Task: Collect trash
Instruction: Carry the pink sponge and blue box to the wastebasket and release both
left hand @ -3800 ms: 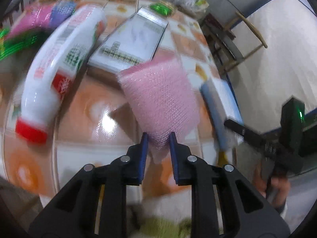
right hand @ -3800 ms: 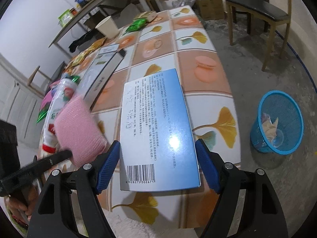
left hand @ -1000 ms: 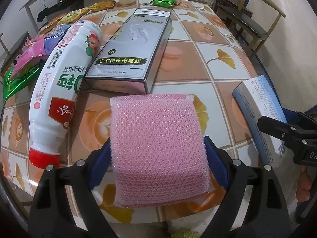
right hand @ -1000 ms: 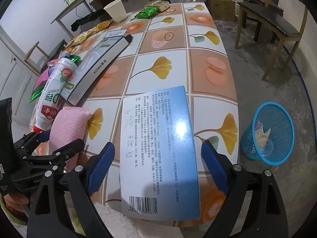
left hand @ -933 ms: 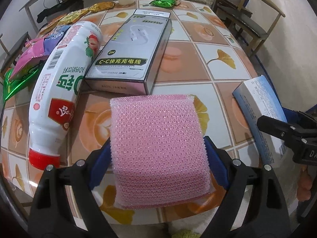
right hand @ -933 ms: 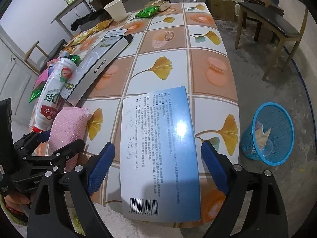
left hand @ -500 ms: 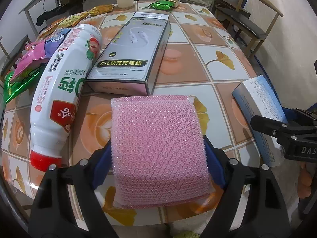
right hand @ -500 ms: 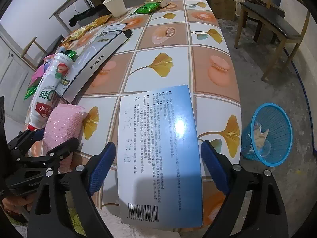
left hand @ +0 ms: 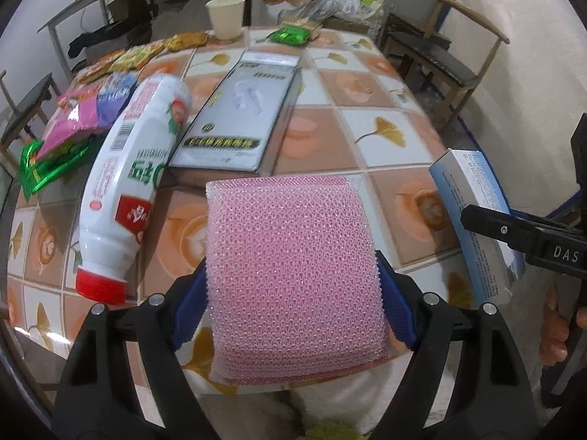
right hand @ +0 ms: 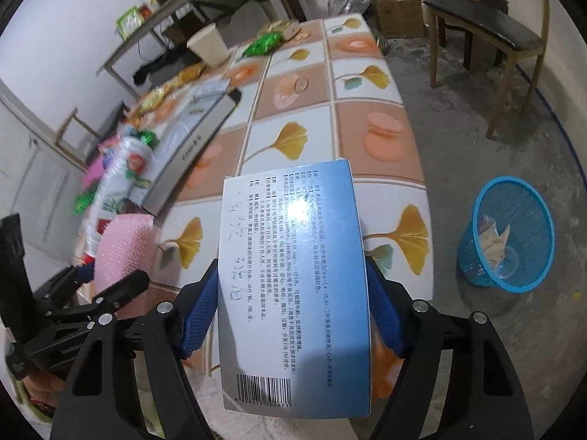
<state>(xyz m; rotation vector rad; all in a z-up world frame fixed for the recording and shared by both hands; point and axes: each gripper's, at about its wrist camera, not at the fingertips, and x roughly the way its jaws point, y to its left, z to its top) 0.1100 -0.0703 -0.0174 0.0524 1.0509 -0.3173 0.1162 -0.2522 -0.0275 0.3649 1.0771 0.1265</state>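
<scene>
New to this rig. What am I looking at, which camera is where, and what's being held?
No robot: a person carries a hand-held gripper in each hand, each with a fisheye camera looking along its two blue-padded fingers. In the left wrist view, the left hand-held gripper has its pads against a pink scrubbing pad. In the right wrist view, the right hand-held gripper is closing on a blue box, pads at its sides. On the tiled table lie a white bottle, a grey box, snack packets and a paper cup. A blue bin stands on the floor.
</scene>
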